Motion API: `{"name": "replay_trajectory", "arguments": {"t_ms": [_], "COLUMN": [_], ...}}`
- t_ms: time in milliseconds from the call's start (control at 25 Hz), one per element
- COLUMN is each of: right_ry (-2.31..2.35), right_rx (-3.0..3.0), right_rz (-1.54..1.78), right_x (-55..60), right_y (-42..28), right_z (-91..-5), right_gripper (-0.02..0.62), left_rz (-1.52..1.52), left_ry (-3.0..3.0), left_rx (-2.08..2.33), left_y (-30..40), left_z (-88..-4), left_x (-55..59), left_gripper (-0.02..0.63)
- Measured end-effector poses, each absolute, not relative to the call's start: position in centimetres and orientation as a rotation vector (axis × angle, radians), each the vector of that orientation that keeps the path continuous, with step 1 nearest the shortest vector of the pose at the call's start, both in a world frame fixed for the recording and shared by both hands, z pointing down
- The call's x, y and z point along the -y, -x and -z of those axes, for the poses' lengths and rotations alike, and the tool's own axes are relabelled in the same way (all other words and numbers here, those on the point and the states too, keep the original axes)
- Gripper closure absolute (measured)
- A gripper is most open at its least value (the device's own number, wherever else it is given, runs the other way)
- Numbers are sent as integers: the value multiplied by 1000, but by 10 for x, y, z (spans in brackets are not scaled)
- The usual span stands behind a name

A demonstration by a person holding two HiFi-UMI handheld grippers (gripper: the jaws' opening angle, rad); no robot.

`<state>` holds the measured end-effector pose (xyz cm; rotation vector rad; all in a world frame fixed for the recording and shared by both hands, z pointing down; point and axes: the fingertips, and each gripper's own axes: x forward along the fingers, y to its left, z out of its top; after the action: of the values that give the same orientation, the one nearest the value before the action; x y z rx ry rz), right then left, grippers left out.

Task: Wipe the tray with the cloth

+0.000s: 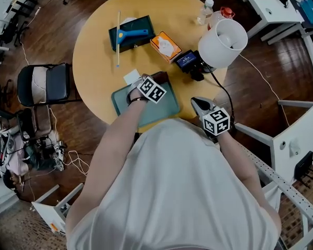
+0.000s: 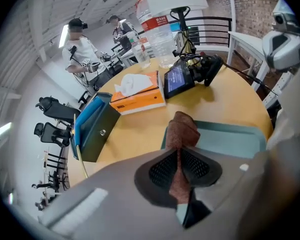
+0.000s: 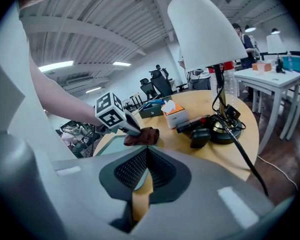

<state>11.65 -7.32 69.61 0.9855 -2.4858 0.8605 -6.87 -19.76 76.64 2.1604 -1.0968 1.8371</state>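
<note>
"Well, is the left gripper point(image 2: 180, 170) holding anything?"

"Its jaws are pinched on the brown cloth point(image 2: 183, 130), at the teal tray's point(image 2: 235, 140) rim, mid-frame. The right gripper point(image 3: 146, 173) is closed and empty."

"Any labels?"

"The bottle's point(image 2: 155, 31) red label is too blurred to read. Only the head view shows the whole tray."

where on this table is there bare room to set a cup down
Bare wood lies at the left of the table, beside the dark box and the tray, and at the far edge between box and bottles. The right is crowded: tissue box, small screen, lamp.
</note>
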Motion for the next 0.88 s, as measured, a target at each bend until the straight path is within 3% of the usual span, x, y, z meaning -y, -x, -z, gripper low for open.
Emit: {"name": "replay_trajectory", "arguments": {"t_ms": [240, 880], "right_ry": [-984, -875], "right_rx": [2490, 2507], "right_rz": [-862, -816], "right_x": [74, 71], "right_y": [-115, -75], "right_z": [-697, -693], "right_gripper": [592, 592], "left_rz": [-1909, -2038], "left_ry": [-2124, -1915], "left_rx": [1077, 1180], "left_y": [98, 254], "left_z": [-776, -784], "left_x": [173, 124], "left_gripper": [577, 577]}}
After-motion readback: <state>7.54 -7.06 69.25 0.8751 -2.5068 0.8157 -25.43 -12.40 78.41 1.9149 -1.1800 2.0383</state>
